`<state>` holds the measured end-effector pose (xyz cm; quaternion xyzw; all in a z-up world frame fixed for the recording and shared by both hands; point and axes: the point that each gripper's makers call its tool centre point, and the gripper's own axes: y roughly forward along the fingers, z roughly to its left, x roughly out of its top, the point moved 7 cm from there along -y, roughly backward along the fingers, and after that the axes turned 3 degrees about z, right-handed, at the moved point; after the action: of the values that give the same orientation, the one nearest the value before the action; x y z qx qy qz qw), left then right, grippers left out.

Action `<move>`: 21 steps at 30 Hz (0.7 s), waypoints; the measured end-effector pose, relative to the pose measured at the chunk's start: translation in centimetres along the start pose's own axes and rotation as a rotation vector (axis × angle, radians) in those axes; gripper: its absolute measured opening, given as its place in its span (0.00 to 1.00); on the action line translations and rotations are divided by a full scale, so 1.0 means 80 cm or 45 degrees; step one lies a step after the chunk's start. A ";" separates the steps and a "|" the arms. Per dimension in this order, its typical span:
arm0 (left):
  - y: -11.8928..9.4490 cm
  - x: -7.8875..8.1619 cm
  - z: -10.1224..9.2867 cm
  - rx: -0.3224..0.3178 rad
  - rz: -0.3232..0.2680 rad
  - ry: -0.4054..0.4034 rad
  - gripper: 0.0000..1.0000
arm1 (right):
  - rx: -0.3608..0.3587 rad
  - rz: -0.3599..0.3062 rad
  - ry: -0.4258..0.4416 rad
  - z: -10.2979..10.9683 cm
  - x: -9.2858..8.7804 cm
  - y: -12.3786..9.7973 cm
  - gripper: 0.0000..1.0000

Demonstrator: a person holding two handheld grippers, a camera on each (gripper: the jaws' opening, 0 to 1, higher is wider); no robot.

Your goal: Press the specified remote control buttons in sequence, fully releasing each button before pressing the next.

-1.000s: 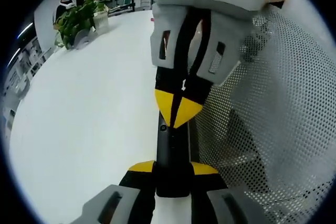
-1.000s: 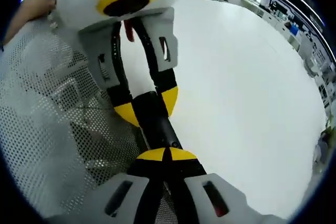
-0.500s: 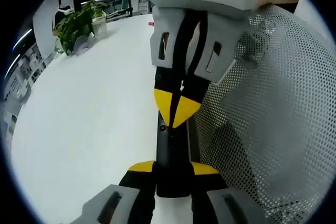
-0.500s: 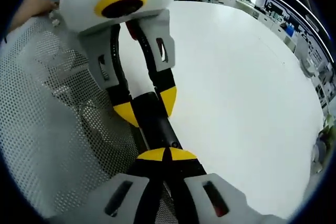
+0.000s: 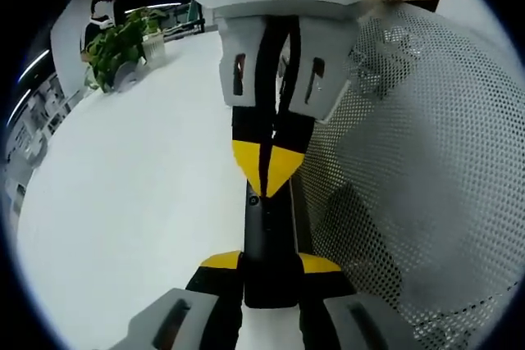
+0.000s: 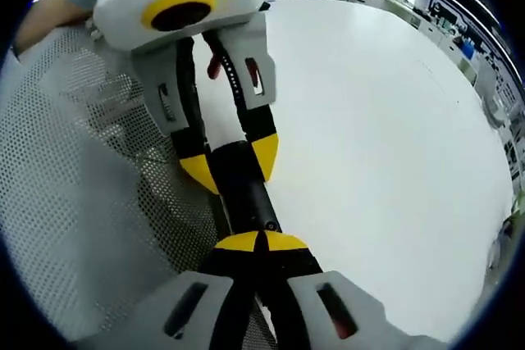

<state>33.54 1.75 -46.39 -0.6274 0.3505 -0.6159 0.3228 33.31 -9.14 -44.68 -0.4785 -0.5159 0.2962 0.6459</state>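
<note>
Left gripper view first: my left hand-held gripper (image 5: 269, 264) has its yellow-tipped jaws clamped on either side of the near end of a slim black remote control (image 5: 268, 231), which runs straight away from me over the white table (image 5: 123, 202). From the top of the view comes the right hand-held gripper (image 5: 262, 171); its two yellow tips are drawn together into one point, which sits on the far end of the remote, just above a small round button. I cannot tell whether the tip is pressing down or merely touching. A white perforated mesh sheet (image 5: 426, 170) lies to the right of the remote. A potted green plant (image 5: 123, 34) stands far off on the table.

Right gripper view next: my right hand-held gripper (image 6: 259, 243) shows its jaws fully together, nothing between them, tips resting on the remote control (image 6: 244, 190). Beyond, the left hand-held gripper (image 6: 232, 161) straddles the remote's other end with a yellow tip on each side. The mesh sheet (image 6: 90, 202) lies left, the table (image 6: 385, 137) right.
</note>
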 end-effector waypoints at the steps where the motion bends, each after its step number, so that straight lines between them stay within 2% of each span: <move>1: 0.000 0.000 0.000 0.001 0.000 0.000 0.24 | 0.003 -0.009 0.003 0.000 0.000 0.001 0.00; 4: 0.001 -0.001 0.001 0.003 -0.001 -0.009 0.24 | 0.126 -0.061 0.037 0.006 0.008 0.004 0.00; 6: 0.001 -0.001 0.001 0.002 -0.005 -0.016 0.24 | 0.064 -0.021 -0.054 -0.003 0.010 0.005 0.00; 13: 0.000 -0.002 0.001 -0.001 -0.019 -0.042 0.24 | 0.103 0.013 -0.043 -0.006 0.013 0.007 0.00; 17: 0.000 -0.003 0.000 0.007 -0.022 -0.037 0.24 | 0.110 0.074 0.034 -0.008 0.016 0.008 0.00; 21: 0.000 -0.002 0.000 0.014 -0.024 -0.039 0.24 | 0.142 0.118 0.231 -0.013 0.017 0.010 0.00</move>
<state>33.51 1.91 -46.52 -0.6382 0.3363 -0.6112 0.3257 34.75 -7.99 -44.88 -0.4901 -0.4154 0.3094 0.7011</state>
